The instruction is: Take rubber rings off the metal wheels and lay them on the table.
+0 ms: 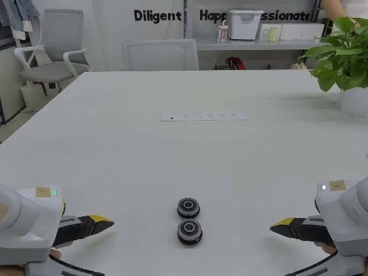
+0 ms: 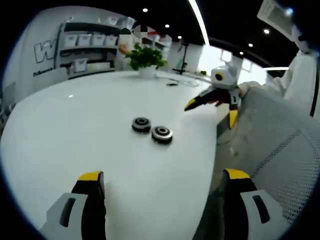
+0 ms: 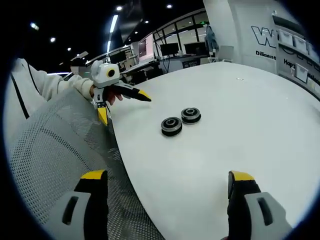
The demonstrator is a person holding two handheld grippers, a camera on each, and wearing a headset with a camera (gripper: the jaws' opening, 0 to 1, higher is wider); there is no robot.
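Two small round metal wheels lie flat on the wide white table (image 1: pixel 172 155) at about 6 o'clock in the head view, each with a black rubber ring (image 1: pixel 179 232) seated round its rim. The near wheel (image 1: pixel 189 231) has the far wheel (image 1: pixel 188 207) at its 12 o'clock, just beside it; whether they touch cannot be told. The left gripper (image 1: pixel 103 221), white-bodied with black jaws tipped in yellow, sits at 8 o'clock and points in toward the wheels, apart from them. The matching right gripper (image 1: pixel 279 225) sits at 4 o'clock and faces it. In the left gripper view its jaws stand spread wide with nothing between them, the near wheel (image 2: pixel 162 134) and the far wheel (image 2: pixel 141 125) lie up at 12 o'clock, and the right gripper (image 2: pixel 192 105) shows at 1 o'clock. In the right gripper view the jaws are likewise wide apart and bare, with the near wheel (image 3: pixel 171 126) and the far wheel (image 3: pixel 191 115) ahead and the left gripper (image 3: pixel 145 97) at 11 o'clock. A flat white power strip (image 1: pixel 203 117) is set in the table at 12 o'clock from the wheels, well apart, and a leafy green potted plant (image 1: pixel 342 54) stands at 2 o'clock.
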